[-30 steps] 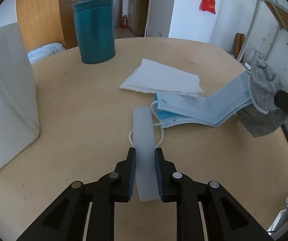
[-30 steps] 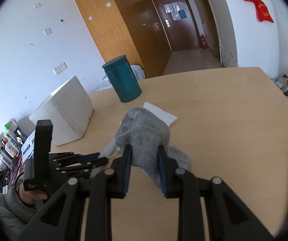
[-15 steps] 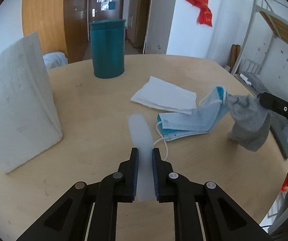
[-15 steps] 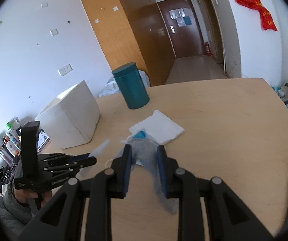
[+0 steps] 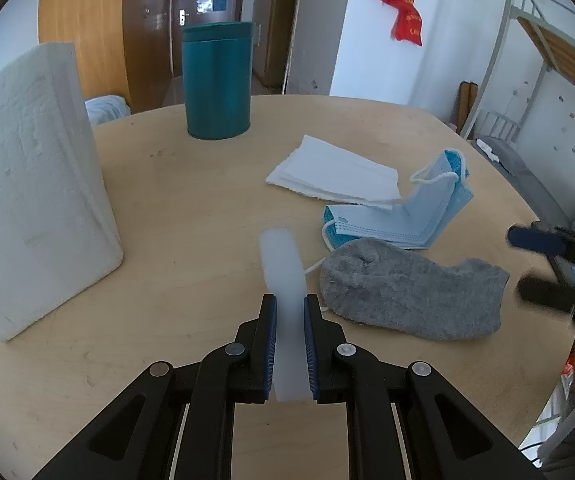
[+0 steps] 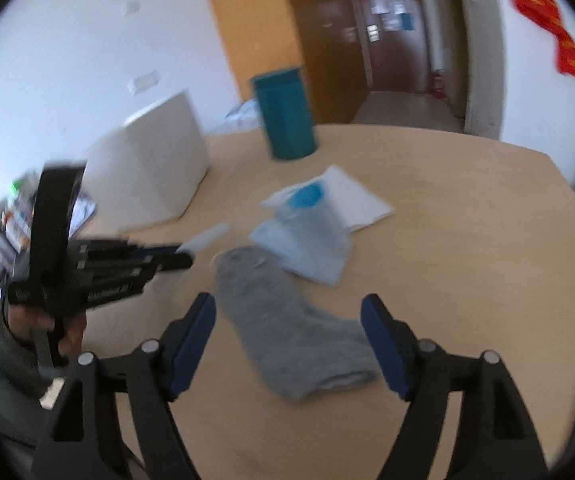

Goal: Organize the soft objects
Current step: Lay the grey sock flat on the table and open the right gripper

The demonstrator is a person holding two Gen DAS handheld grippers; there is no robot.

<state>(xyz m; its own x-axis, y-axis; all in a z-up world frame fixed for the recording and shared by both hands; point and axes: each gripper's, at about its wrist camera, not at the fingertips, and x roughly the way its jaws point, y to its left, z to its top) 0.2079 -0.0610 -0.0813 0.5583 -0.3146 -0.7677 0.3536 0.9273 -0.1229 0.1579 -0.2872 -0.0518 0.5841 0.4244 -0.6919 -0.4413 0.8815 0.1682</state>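
Left gripper (image 5: 289, 312): clamped narrow on a pale translucent strip (image 5: 281, 268) that juts forward above the table (image 5: 175, 208).
Right gripper (image 6: 289, 340): jaws opening, spread wide, nothing pressed between the pads; hovering over the near end of the grey sock (image 6: 287, 332).
Grey sock: flat on the table, released, just right of the strip.
Blue face masks (image 5: 407, 216): just beyond the sock, touching it.
White napkins (image 5: 335, 176): farther back, overlapping the masks.
Teal canister (image 5: 217, 84): far centre.
White foam block (image 5: 27, 184): left, upright.

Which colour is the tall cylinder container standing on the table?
Dark teal tall cylinder container, seen best in the left wrist view.
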